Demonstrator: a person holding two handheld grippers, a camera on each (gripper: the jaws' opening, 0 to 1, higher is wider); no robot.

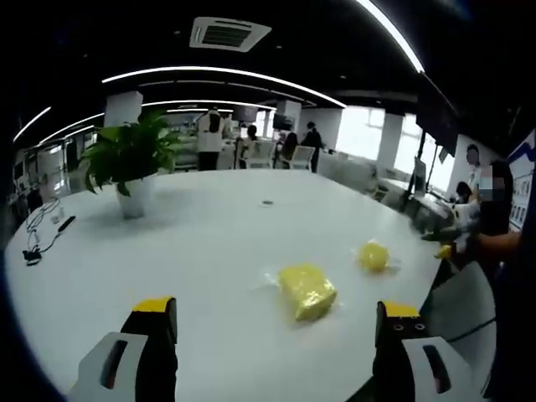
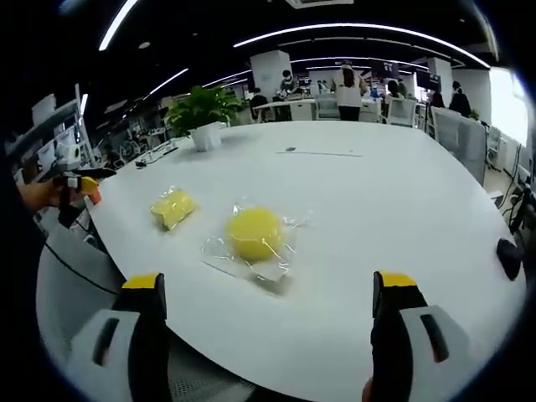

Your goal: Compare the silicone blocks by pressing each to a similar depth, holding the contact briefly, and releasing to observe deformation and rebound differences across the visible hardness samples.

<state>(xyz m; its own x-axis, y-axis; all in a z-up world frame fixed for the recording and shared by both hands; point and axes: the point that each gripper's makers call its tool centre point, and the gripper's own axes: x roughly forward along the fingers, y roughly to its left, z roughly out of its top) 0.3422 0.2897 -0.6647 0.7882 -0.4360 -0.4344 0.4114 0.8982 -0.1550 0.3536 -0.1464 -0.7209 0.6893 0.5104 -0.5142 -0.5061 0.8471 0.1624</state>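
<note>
You hold both grippers back from the white table (image 2: 402, 209) with jaws spread wide, ready to press. The round block (image 2: 255, 234) lies beside the square block (image 2: 173, 207).

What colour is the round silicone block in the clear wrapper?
Yellow; the round silicone block shows best in the right gripper view.

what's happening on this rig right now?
A person holds a hand-held gripper in each hand over a white table. Both are open and touching nothing. Two yellow silicone samples in clear wrap lie on the table: a rectangular block and a round one. No press has started. A potted plant stands farther back.
</note>
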